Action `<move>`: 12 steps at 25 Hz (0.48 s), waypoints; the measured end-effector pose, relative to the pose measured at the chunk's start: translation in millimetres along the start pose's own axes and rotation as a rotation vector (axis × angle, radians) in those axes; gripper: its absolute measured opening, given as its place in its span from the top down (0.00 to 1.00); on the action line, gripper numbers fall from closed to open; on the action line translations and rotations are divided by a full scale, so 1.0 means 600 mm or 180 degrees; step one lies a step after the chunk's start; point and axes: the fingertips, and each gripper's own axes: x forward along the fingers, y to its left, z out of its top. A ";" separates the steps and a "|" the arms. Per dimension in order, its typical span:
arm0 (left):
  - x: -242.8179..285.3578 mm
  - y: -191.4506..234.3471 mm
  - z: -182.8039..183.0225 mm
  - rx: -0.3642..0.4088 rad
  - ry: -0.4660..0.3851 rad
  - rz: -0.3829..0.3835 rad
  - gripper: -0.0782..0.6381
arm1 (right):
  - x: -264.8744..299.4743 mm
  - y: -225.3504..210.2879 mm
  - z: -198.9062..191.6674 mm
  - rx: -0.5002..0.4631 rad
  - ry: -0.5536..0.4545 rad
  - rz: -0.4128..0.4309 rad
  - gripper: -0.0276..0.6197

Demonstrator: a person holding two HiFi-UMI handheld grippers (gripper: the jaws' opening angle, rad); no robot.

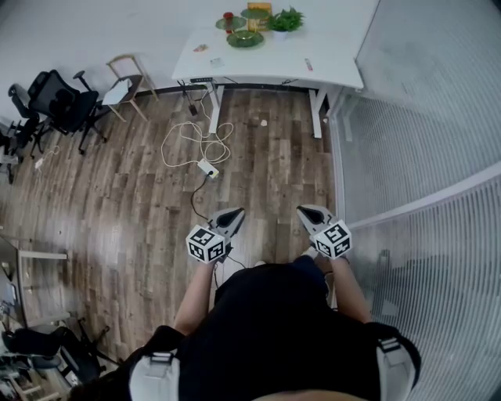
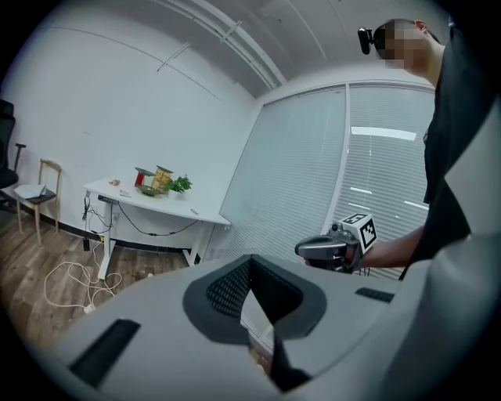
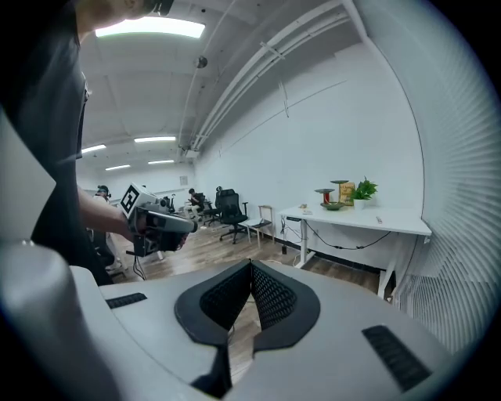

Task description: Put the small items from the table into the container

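The white table (image 1: 274, 56) stands far ahead, at the top of the head view. On it are a green bowl (image 1: 245, 38), a potted plant (image 1: 286, 19) and a few small items, among them a red stick (image 1: 308, 65) and a small card (image 1: 216, 62). I hold both grippers at waist height over the wooden floor, well short of the table. The left gripper (image 1: 229, 214) is shut with nothing in it, its jaws (image 2: 250, 294) meeting tip to tip. The right gripper (image 1: 310, 212) is shut and empty too (image 3: 250, 301). Each gripper shows in the other's view (image 2: 304, 249) (image 3: 190, 226).
A white cable and power strip (image 1: 207, 166) lie on the floor between me and the table. A wooden chair (image 1: 127, 84) and black office chairs (image 1: 59, 102) stand at the left. A glass wall with blinds (image 1: 423, 117) runs along the right.
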 end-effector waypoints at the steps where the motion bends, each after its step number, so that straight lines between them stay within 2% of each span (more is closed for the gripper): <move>1: 0.003 0.001 0.002 0.0000 -0.0003 0.0004 0.89 | 0.000 -0.003 0.000 -0.0034 0.0017 -0.0009 0.92; 7: 0.028 -0.004 0.008 0.0003 0.0039 0.0004 0.89 | -0.006 -0.029 0.007 -0.0119 0.0013 -0.0027 0.92; 12: 0.058 -0.008 0.014 -0.0015 -0.0016 0.0106 0.89 | -0.006 -0.050 0.000 -0.0103 0.0001 0.0192 0.92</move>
